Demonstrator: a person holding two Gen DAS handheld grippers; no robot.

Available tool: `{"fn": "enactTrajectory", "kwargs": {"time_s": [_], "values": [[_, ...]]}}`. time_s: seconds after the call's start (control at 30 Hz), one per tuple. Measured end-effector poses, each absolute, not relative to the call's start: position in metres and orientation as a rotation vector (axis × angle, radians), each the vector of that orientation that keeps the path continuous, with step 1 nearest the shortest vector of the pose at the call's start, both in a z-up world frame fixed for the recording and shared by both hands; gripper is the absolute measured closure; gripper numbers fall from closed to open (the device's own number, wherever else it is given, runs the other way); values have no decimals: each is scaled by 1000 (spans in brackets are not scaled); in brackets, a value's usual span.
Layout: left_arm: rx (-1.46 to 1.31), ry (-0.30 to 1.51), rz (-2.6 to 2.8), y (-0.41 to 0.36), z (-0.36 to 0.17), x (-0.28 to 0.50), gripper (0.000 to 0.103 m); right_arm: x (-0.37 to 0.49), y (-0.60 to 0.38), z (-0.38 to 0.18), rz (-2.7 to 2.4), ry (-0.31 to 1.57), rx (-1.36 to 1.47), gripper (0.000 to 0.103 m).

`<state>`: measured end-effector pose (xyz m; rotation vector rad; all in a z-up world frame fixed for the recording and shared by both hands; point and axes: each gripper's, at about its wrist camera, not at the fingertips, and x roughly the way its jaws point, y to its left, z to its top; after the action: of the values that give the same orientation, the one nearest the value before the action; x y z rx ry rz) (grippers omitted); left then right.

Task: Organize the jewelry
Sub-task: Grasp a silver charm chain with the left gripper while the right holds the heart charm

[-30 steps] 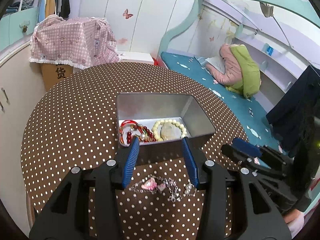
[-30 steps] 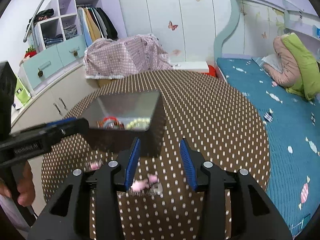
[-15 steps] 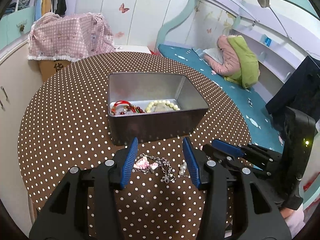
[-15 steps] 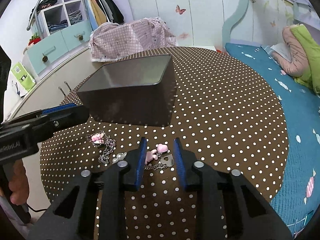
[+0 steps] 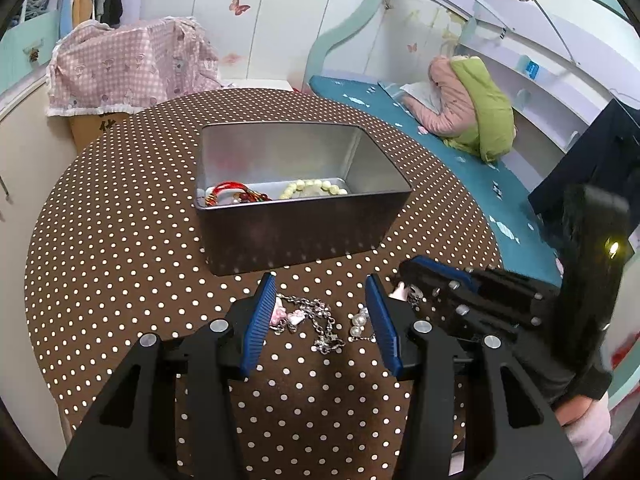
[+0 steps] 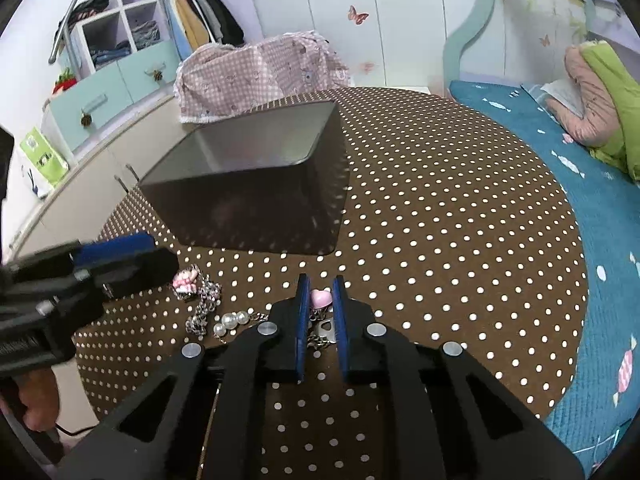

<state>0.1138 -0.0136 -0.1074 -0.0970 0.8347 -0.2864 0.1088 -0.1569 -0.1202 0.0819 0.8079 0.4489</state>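
An open metal tin (image 5: pixel 304 224) stands on the dotted table, with a red bracelet (image 5: pixel 228 194) and a cream bead bracelet (image 5: pixel 316 189) inside. In front of it lies a silver chain with pink charms (image 5: pixel 304 316) and a few pearls (image 5: pixel 360 320). My left gripper (image 5: pixel 320 284) hangs open over that chain, one pad on either side. My right gripper (image 6: pixel 320 284) is closing its jaws, and the pads pinch a pink heart charm (image 6: pixel 321 298) on a second silver chain (image 6: pixel 322 330). That gripper's tip (image 5: pixel 408 276) shows at the right of the left wrist view.
The round table (image 6: pixel 460 208) has a brown cloth with white dots. A teal bed (image 6: pixel 600 184) runs along its right side. A pink checked cover (image 5: pixel 128 68) and pale cabinets (image 6: pixel 100 184) stand behind and to the left. A person's hand (image 6: pixel 34 408) holds the left gripper's handle.
The right gripper's jaws have narrowed from wide apart to tight around the pink heart charm. The left gripper has sunk toward the chain in front of the tin, its jaws unchanged.
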Motion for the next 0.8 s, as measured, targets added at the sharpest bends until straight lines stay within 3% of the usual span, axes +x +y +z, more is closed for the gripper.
{"fn": "enactTrajectory", "kwargs": {"time_s": [0.53,0.8], "values": [[-67,938,-421,-44,-134,124,56,101,-188,-92,391,717,126,93],[-48,957,-431,-50,-141,128,82,106,-196,-99,361,740,168,93]]}}
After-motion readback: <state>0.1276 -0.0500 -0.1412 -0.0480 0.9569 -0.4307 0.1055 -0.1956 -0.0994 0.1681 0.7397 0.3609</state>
